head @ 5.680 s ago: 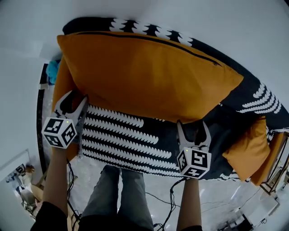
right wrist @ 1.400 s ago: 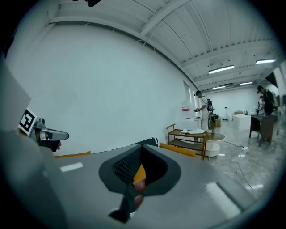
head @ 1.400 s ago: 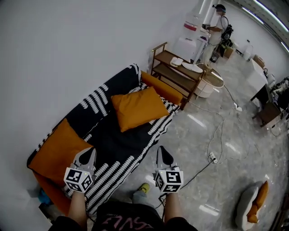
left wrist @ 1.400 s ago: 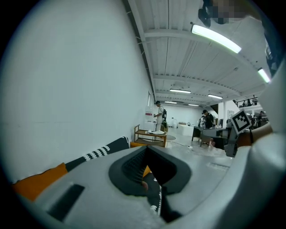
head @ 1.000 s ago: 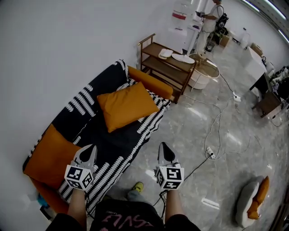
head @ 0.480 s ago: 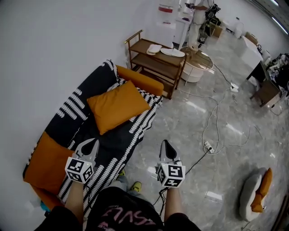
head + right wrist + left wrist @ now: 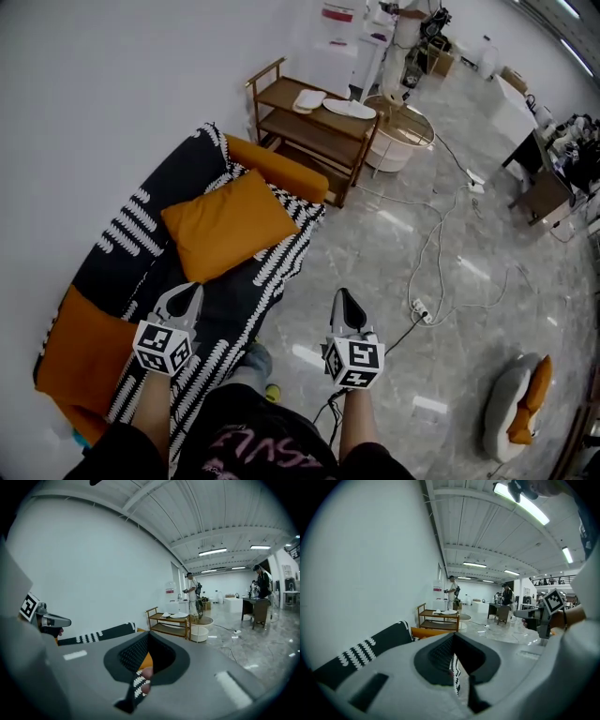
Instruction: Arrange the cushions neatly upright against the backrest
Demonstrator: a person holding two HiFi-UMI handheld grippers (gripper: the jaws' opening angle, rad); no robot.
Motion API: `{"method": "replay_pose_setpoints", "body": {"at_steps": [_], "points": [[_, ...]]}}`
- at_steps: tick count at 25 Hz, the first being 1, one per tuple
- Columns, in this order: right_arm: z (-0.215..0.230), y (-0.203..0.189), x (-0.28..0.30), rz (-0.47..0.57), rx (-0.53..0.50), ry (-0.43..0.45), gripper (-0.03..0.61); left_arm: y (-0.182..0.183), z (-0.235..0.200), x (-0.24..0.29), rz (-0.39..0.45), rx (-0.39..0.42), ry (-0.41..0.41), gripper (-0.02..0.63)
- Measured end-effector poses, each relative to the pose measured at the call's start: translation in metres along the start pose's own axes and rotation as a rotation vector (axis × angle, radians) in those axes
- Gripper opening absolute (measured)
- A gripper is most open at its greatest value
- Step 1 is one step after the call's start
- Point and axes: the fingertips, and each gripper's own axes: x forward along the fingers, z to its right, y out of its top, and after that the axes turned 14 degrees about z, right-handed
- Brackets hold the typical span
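Since the previous frame I carry both hands further along the sofa [image 7: 122,246] — the orange cushion [image 7: 228,226], lying flat on its seat, now sits nearer. I judge it needs gripping by two corners, then tipping against the backrest. Left tongs [image 7: 185,298] and right tongs [image 7: 344,305] — fully closed, empty.

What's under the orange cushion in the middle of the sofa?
The black-and-white patterned throw lies under the orange cushion. The patch right beneath it is covered, so unseen.
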Motion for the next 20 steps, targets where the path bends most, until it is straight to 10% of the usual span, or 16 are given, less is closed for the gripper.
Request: {"method": "replay_pose_setpoints", "body": {"at_steps": [20], "points": [[-0.011, -0.072, 0.222, -0.148, 0.043, 0.097, 0.014, -0.071, -0.162, 0.116, -0.076, -0.2, 0.203, 0.002]]}}
